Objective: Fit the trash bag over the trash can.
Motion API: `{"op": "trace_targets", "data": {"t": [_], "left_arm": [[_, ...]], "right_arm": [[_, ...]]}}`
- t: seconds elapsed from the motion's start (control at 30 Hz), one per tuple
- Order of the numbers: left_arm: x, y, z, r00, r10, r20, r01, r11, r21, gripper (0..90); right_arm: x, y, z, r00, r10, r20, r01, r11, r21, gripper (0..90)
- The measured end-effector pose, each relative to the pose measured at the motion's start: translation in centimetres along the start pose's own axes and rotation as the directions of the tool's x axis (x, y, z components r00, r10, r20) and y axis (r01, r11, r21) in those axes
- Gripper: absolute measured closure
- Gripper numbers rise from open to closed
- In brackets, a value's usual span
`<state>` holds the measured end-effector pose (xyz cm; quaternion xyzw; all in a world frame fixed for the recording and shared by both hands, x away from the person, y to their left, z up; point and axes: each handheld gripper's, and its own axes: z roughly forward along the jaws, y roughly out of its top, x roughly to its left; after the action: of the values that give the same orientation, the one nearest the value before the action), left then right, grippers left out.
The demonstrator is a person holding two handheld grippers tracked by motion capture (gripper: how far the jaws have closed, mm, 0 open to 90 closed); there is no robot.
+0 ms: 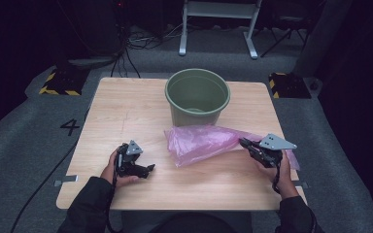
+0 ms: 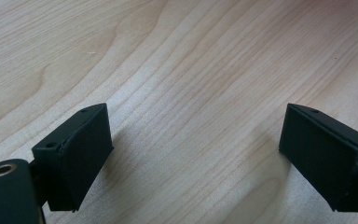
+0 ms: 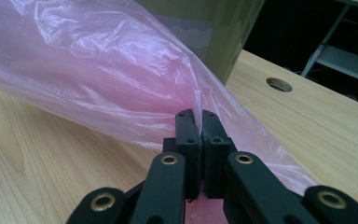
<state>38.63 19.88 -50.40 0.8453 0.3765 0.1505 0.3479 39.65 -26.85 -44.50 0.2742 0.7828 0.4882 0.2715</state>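
A pink plastic bag (image 1: 201,143) lies crumpled across the middle of the wooden table (image 1: 126,111), just in front of a green bucket (image 1: 197,95). My right gripper (image 1: 244,143) is shut on the bag's right part; in the right gripper view its jaws (image 3: 200,122) pinch the thin film and the bag (image 3: 98,70) stretches away to the left, with the bucket (image 3: 214,32) behind it. My left gripper (image 1: 148,169) rests near the table's front left, open. In the left gripper view its pads (image 2: 81,149) stand wide apart over bare wood with nothing between them.
The bucket stands upright at the table's back middle. A round cable hole (image 3: 278,84) sits in the tabletop beyond the bag. Past the table are a grey floor, cables (image 1: 141,41) and a white metal frame (image 1: 218,24).
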Motion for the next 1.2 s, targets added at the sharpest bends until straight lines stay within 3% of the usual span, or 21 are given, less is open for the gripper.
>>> {"op": "trace_targets", "data": {"t": [0.67,0.9,1.2], "left_arm": [[0.0,0.0,0.0,1.0,0.002,0.0,-0.002,1.0,0.003,8.9],[0.0,0.0,0.1,1.0,0.001,0.001,-0.001,1.0,0.002,8.9],[0.0,0.1,0.0,1.0,0.005,-0.001,-0.005,1.0,0.005,8.8]], "right_arm": [[0.2,1.5,-2.0,0.9998,-0.001,0.022,0.003,0.9949,-0.101,89.0],[0.2,2.5,-2.9,0.9997,0.007,0.023,-0.003,0.9875,-0.157,89.2],[0.1,3.6,-3.4,0.9993,0.013,0.034,-0.006,0.9815,-0.191,89.4]]}}
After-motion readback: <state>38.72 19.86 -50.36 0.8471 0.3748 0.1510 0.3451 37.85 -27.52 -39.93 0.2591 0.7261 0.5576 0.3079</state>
